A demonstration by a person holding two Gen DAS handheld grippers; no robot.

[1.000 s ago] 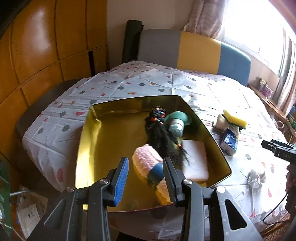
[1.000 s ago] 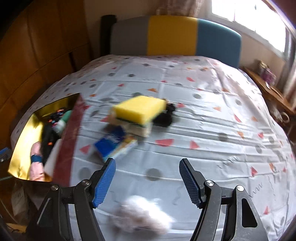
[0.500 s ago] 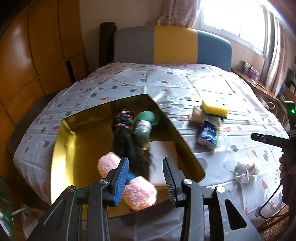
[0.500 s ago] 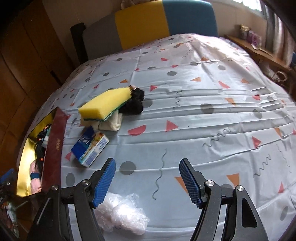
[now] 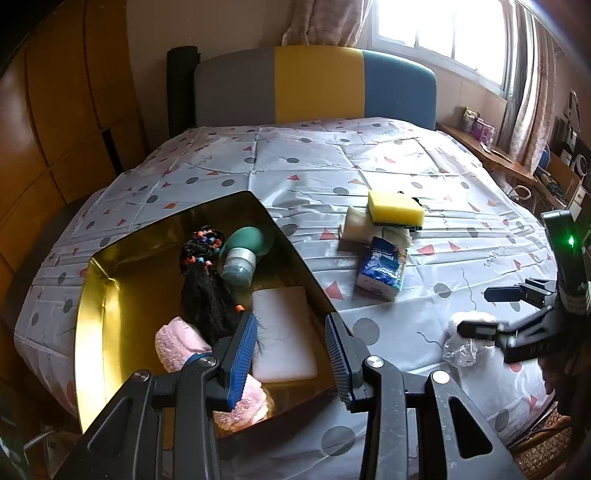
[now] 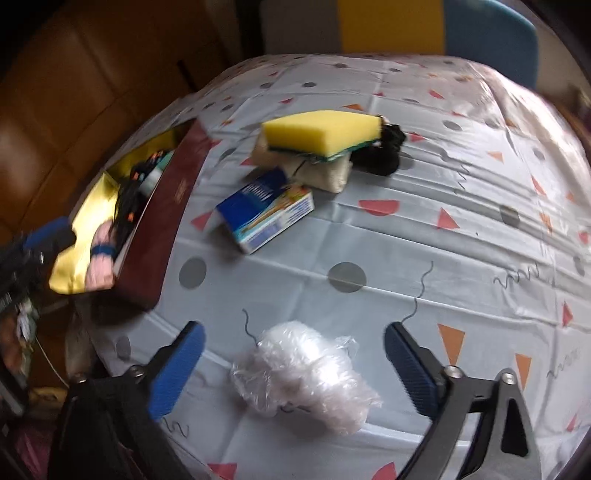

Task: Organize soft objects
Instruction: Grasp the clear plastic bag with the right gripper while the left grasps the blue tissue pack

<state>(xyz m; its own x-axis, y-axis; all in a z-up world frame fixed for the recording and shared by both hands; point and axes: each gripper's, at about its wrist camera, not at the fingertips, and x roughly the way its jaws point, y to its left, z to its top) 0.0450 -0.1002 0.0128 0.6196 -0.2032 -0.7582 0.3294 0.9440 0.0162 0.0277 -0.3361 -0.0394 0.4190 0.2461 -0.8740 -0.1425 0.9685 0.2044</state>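
You face the headboard (grey, yellow, blue panels). Left of it stand wood wardrobe panels; right of it, a bright curtained window above a cluttered side shelf.

At the bottom of the frame the right gripper spreads its blue-padded jaws wide around a clear plastic-wrapped white bundle on the patterned tablecloth. Above centre, a yellow sponge rests on a beige cloth, a blue box just below it; a gold-lined tin sits at left.
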